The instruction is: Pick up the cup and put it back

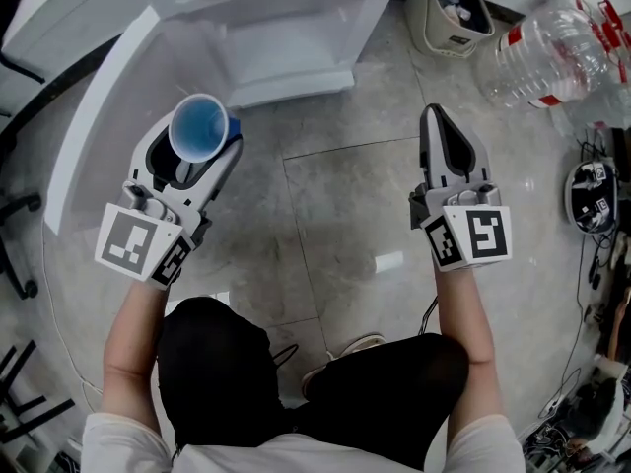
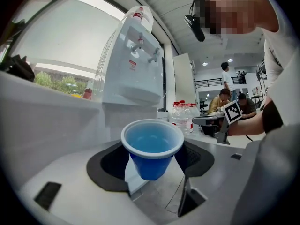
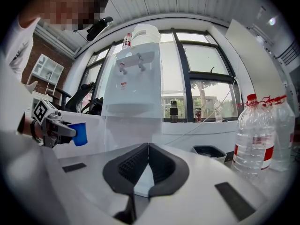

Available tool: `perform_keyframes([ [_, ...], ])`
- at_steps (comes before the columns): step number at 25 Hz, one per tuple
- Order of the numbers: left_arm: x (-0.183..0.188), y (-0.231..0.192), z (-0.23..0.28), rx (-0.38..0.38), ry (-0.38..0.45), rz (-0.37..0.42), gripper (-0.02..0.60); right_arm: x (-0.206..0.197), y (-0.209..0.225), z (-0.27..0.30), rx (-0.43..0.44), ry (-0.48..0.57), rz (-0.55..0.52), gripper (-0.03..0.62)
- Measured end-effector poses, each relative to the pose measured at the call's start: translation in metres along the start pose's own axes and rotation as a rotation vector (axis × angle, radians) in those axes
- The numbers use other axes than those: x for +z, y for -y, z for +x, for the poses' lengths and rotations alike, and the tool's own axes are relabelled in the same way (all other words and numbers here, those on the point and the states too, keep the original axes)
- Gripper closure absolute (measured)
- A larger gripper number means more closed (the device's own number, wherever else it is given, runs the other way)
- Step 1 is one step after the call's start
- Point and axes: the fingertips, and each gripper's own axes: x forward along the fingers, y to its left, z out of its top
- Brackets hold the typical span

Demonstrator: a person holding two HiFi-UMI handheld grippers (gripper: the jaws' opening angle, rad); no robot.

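My left gripper (image 1: 204, 138) reaches toward 11 o'clock, jaws clamped on the upright blue plastic cup (image 2: 152, 146) above the grey tiled floor (image 1: 335, 225). My right gripper (image 1: 435, 116) points to 12 o'clock, jaws pressed together, empty.

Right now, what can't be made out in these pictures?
Water in the cup: left gripper view, the blue inside shows no level.
Dispenser: head view, cut off by the top edge.
Dispenser label: both gripper views, print too small.
Bin contents: head view, too small and dim.
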Motion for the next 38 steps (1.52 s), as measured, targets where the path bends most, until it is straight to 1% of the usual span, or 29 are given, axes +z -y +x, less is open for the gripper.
perform_keyframes([
  [6,-0.005,-0.009,0.036,0.001,0.017,-0.051,0.262,0.000,-0.001,-0.002,-0.001,-0.008,-0.004,0.574],
  [10,-0.010,-0.013,0.068,0.024,0.027,-0.052,0.262,-0.001,-0.002,-0.004,0.001,-0.013,-0.005,0.574],
  [13,-0.020,-0.015,0.090,0.039,0.016,-0.011,0.262,-0.004,-0.003,-0.006,0.003,-0.023,-0.005,0.574],
  [17,-0.036,-0.016,0.119,0.039,-0.010,0.015,0.262,-0.008,-0.006,-0.009,0.011,-0.040,-0.010,0.574],
  [21,-0.054,-0.013,0.147,0.026,-0.036,0.099,0.262,-0.011,-0.005,-0.014,0.010,-0.052,-0.013,0.574],
  [23,-0.064,-0.017,0.162,0.034,-0.058,0.148,0.262,-0.012,-0.003,-0.018,0.005,-0.058,-0.014,0.574],
  [28,-0.090,-0.031,0.194,0.054,-0.115,0.238,0.262,-0.018,-0.002,-0.026,-0.001,-0.082,-0.018,0.574],
  [30,-0.096,-0.037,0.204,0.059,-0.127,0.232,0.262,-0.021,0.000,-0.028,-0.004,-0.094,-0.018,0.574],
  [34,-0.105,-0.051,0.224,0.076,-0.143,0.185,0.262,-0.025,0.001,-0.033,-0.007,-0.111,-0.020,0.574],
  [38,-0.117,-0.067,0.244,0.099,-0.181,0.117,0.262,-0.029,0.001,-0.036,-0.005,-0.127,-0.018,0.574],
])
